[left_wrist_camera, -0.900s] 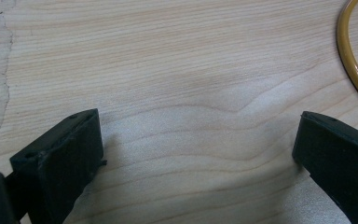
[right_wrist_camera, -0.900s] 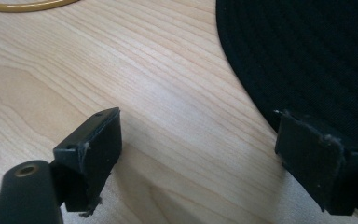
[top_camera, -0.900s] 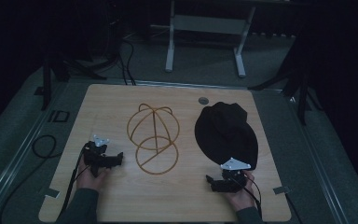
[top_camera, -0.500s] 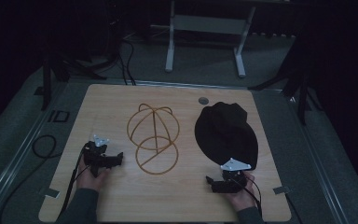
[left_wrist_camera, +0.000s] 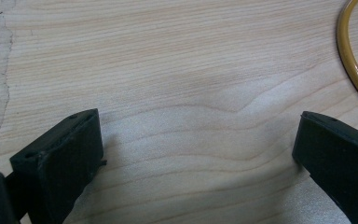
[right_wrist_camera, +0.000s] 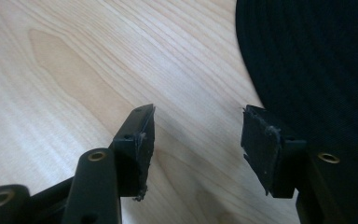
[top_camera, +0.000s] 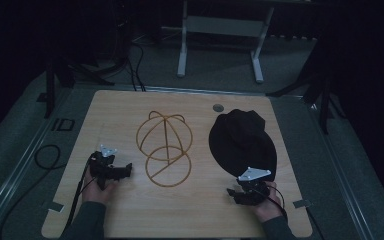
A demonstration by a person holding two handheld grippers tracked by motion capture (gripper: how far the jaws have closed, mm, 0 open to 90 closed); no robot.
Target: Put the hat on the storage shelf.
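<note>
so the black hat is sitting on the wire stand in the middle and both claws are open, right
Not quite. In the high view the black hat lies flat on the table beside the wire stand, to its right, not on it. Both the left claw and the right claw are open.

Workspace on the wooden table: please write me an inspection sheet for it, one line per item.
Surface: wooden table, pale, with a small round grommet near the far edge.
Job's things: yellow wire hat frame at centre; black hat lying right of it, apart.
Clutter: nothing seen.
Grippers: left claw open over bare wood beside the frame; right claw open, empty, beside the hat's brim.
Cables: one trails from the left claw; a loop lies off the table's left.
Surroundings: dark floor, grey stand behind.
</note>
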